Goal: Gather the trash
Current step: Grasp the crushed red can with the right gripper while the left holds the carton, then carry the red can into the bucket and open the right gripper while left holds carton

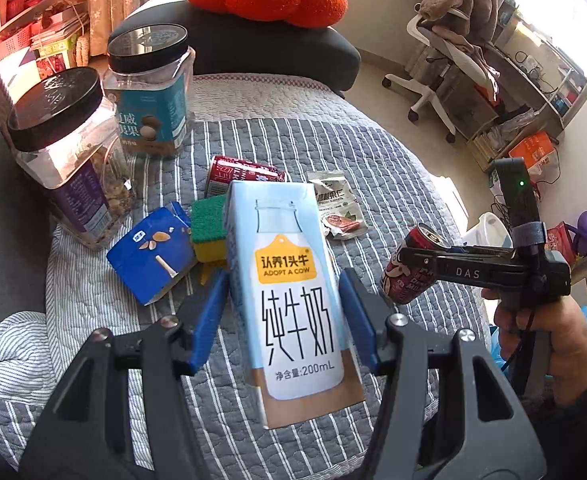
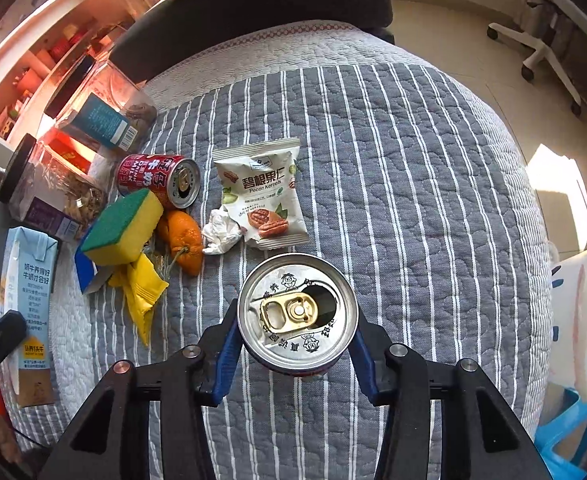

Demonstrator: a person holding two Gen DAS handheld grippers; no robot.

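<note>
A light-blue 200 mL milk carton [image 1: 293, 320] hangs above the striped quilt [image 1: 373, 168], and my left gripper [image 1: 283, 284] is shut on its sides. My right gripper [image 2: 296, 320] is shut on an opened red drink can [image 2: 297, 308], top facing the camera, held clear of the quilt. In the left wrist view that can [image 1: 405, 284] sits to the right. On the quilt lie a second red can [image 2: 157, 180], a pecan wrapper [image 2: 265, 196], a crumpled tissue [image 2: 221, 232], orange peel [image 2: 183, 240], a yellow wrapper [image 2: 143, 292] and a flattened blue carton [image 1: 153, 256].
A green-and-yellow sponge [image 2: 123, 228] rests among the litter. Two black-lidded clear jars [image 1: 61, 152] [image 1: 149, 92] stand at the quilt's left. A white bin [image 2: 585, 312] stands off the right edge. A black cushion [image 1: 273, 48] and an office chair [image 1: 437, 80] lie beyond.
</note>
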